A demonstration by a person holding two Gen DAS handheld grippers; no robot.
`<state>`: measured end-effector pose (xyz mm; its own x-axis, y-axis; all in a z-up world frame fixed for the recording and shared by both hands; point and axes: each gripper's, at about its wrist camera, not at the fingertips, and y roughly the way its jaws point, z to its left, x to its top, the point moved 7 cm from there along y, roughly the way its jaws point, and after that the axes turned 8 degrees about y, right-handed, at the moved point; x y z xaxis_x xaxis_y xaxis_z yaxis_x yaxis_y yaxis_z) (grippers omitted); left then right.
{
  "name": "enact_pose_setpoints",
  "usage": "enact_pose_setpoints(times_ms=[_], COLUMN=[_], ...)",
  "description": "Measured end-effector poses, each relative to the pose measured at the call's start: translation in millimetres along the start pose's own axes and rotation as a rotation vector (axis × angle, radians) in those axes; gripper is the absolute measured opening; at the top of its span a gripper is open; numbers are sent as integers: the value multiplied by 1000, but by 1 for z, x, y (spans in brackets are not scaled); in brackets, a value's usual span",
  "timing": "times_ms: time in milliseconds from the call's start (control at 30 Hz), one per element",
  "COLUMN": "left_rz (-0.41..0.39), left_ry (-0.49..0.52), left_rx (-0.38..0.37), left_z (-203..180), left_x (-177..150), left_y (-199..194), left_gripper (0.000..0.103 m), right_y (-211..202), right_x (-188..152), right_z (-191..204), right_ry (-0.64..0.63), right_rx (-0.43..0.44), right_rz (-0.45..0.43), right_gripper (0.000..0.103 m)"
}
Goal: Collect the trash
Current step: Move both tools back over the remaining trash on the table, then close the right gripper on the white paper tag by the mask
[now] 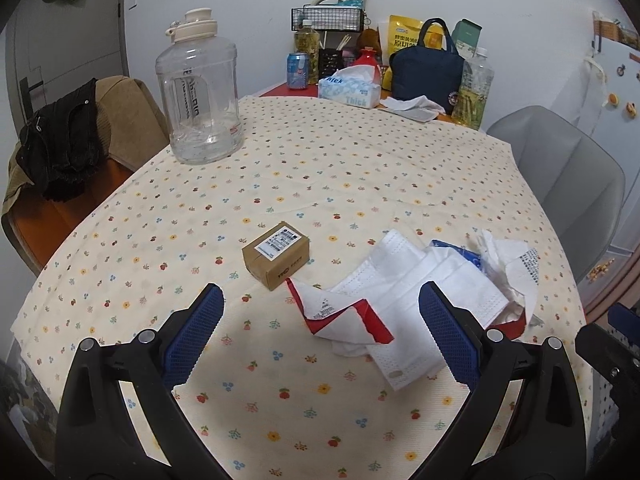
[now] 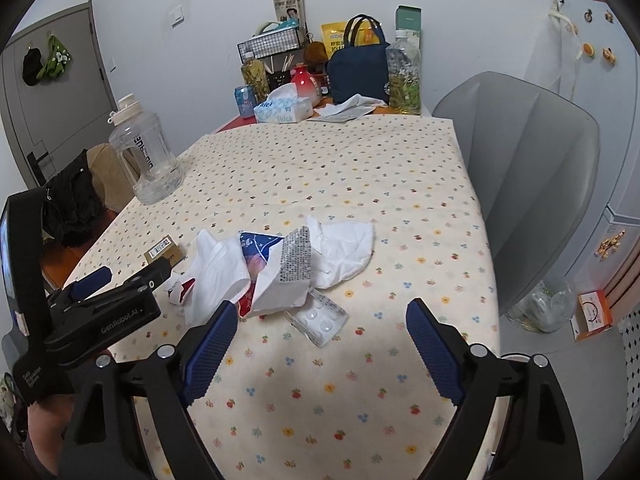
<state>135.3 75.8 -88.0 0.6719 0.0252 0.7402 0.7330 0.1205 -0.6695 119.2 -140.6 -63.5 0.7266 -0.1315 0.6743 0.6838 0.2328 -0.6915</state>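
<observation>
on the flower-print bench, a clear water jug is seen far left, then a small cardboard box. just right of it the trash pile of white paper and torn wrappers is spread. the left gripper and right gripper are held above the bench, jaws spread wide, nothing gripped.

the trash pile overlaps so much you can't tell how many pieces there are; the blue wrapper is mostly buried under tissue. Print on the box label is too small to read. Right gripper is cut off by the left view's edge, jaws unclear there
</observation>
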Motion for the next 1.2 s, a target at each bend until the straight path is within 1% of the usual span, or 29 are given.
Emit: enact_pose_setpoints(times_ms=[167,267,333,367,433,467,533,567,633,733,833,933,1033,1200], left_rz=[15,19,22,24,29,30,33,35,39,41,41,41,28,9], left_ry=[-9,-12,-12,-11,-9,-8,-4,-1,5,12,15,18,22,47], left_rx=[19,27,31,33,34,34,33,32,32,32,32,28,13,-22], left_z=[11,16,17,18,17,18,17,16,13,11,9,6,1,-15], left_x=[-3,-4,-5,-5,-6,-6,-7,-8,-9,-9,-9,-8,-6,-2], left_y=[9,11,13,15,17,18,20,21,22,23,23,23,19,13], left_gripper=[97,97,97,97,97,97,97,97,97,97,97,97,97,97], right_y=[22,35,44,48,54,57,60,62,63,62,58,47,36,23], right_x=[-1,-3,-5,-6,-7,-8,-9,-10,-11,-11,-10,-7,-2,1], right_z=[13,21,25,26,28,29,30,30,30,30,31,33,31,23], right_ry=[-8,-10,-10,-8,-10,-11,-14,-16,-18,-22,-28,-38,-43,-35], right_rx=[25,39,45,46,47,49,53,53,55,59,61,61,49,36], right_rz=[37,63,81,89,101,109,120,125,133,131,120,89,56,40], right_gripper=[74,66,58,58,49,47,35,32,19,7,4,4,4,4])
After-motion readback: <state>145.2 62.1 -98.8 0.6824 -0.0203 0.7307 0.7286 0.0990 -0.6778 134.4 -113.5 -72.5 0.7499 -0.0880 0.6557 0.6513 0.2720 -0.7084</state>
